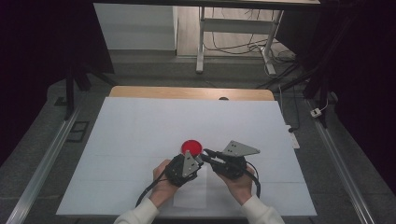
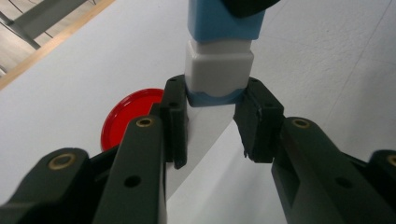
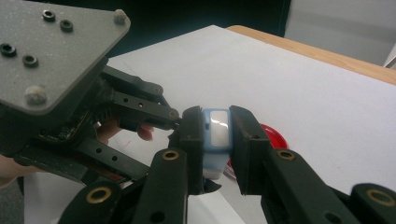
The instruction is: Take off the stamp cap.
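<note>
White table: two grippers grip one blue-white block, one red lid.

High view: above near edge, facing forward and down, far. Both gripper views: close, low along jaws. All share red lid on table.

You find no readable text, label, brand, number or sign anywhere near your fingers or on anything else in view.
</note>
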